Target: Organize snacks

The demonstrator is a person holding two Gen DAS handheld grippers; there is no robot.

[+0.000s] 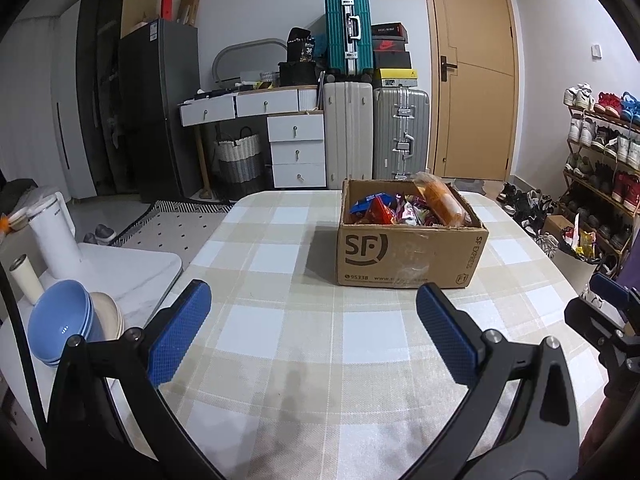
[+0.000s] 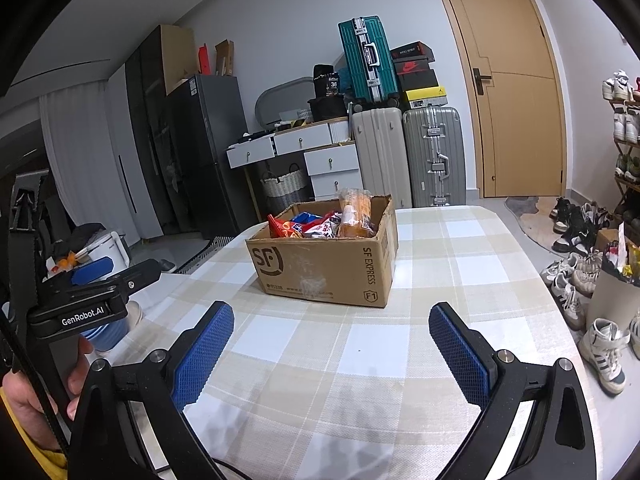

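Ahead of me the open SF Express cardboard box [image 1: 408, 254] sits upright on the checked tablecloth [image 1: 304, 336], crammed with snack packets [image 1: 384, 210]; an orange bag [image 1: 440, 200] leans against its far-right wall.

The right gripper [image 2: 331, 320] with bumpy blue pads has its two fingers spread wide apart, with nothing between them, above the table with the tan and white checked cloth [image 2: 460, 264]. Ahead of it sits an open brown cardboard box [image 2: 320, 268] full of bright snack packets [image 2: 316, 226]. Off to its left, a hand [image 2: 48, 384] holds the left gripper [image 2: 92, 280].
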